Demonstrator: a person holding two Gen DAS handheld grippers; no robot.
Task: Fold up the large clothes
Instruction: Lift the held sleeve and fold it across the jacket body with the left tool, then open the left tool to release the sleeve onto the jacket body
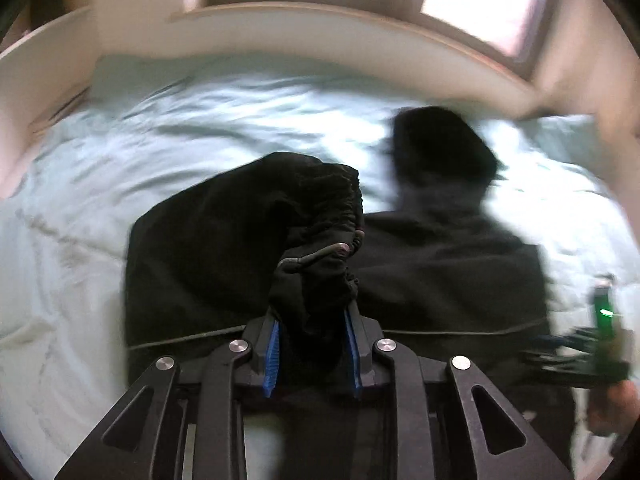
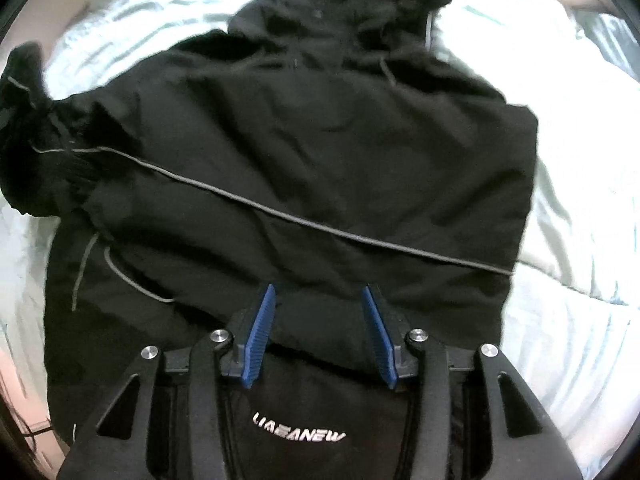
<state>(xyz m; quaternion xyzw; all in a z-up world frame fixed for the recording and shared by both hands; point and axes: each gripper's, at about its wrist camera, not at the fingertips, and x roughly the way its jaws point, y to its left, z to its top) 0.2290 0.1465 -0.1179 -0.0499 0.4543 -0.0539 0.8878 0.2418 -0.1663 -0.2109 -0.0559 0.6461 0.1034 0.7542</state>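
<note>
Gripping a bunched elastic cuff point(image 1: 320, 216) of the black jacket point(image 2: 320, 152) with left gripper point(image 1: 312, 320); right gripper point(image 2: 318, 304) spread wide above it, holding nothing.

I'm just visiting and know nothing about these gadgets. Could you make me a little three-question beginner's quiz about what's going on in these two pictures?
1. True or false: the left gripper has black cloth bunched between its blue fingers.
2. The right gripper is: A) clamped on a sleeve, B) open with nothing between its fingers, C) out of sight.
3. Fill in: the black jacket lies on a pale ____.

Key:
1. True; it grips the jacket's gathered cuff.
2. B.
3. Bed sheet.
</note>
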